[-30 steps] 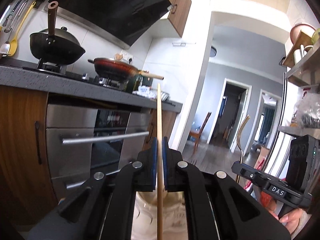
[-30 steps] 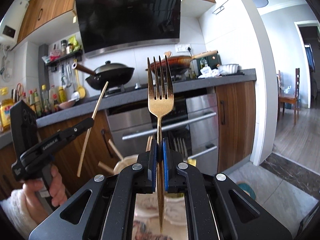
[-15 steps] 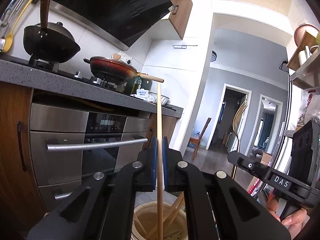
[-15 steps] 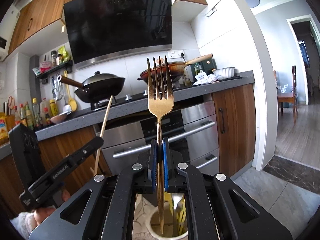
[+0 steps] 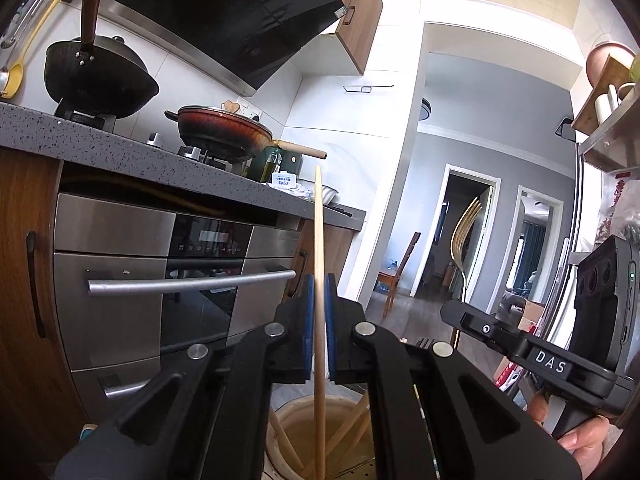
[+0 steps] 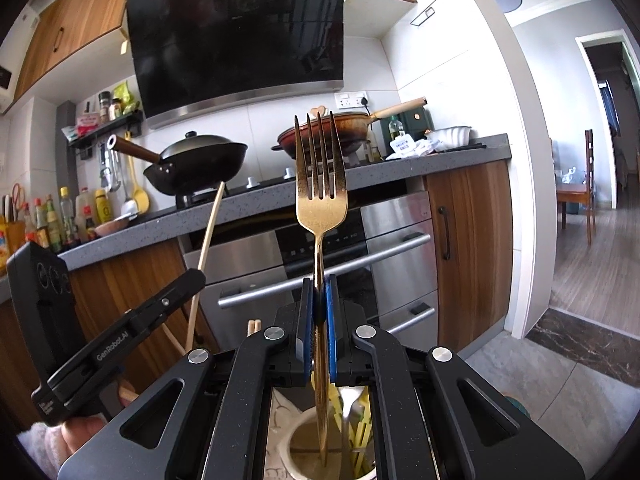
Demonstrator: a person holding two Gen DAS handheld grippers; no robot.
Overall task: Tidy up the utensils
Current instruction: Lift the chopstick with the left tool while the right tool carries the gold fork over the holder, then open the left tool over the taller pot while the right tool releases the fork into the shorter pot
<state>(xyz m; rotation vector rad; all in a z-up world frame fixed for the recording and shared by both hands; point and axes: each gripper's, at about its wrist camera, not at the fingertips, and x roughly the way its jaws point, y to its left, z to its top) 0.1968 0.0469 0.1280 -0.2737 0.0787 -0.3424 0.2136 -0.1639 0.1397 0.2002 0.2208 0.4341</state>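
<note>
below the left tongs [image 5: 319, 328], a wooden holder [image 5: 316, 436] stands with its mouth open upward, and some chopsticks already lean inside it. the left tongs are clamped on one chopstick [image 5: 318, 240], which stands upright between the blue pads, its upper end well above them and its lower end already down in the mouth of the holder. the right tongs [image 6: 319, 328] are clamped on the thin handle of a gold fork [image 6: 320, 196], tines up, and directly under these tongs a pale ceramic cup [image 6: 316, 452] holds other cutlery; the tip of the handle seems to be just inside its rim. so the step in hand is, in my judgement, the lowering and release of both utensils into their own containers. to do it well, each utensil should stay vertical and go down slowly until its lower end is deep inside, or touching the bottom if possible; only then the tongs should open. if they open too early, the chopstick may tip against the rim and fall out, and the fork, which is heavier at the top, may swing over. the two containers look close to each other, so the tongs beside each other should not cross. how deep each container is i cannot tell, because the tongs hide most of them. the stove counter [image 6: 280, 200] behind plays no part.
</note>
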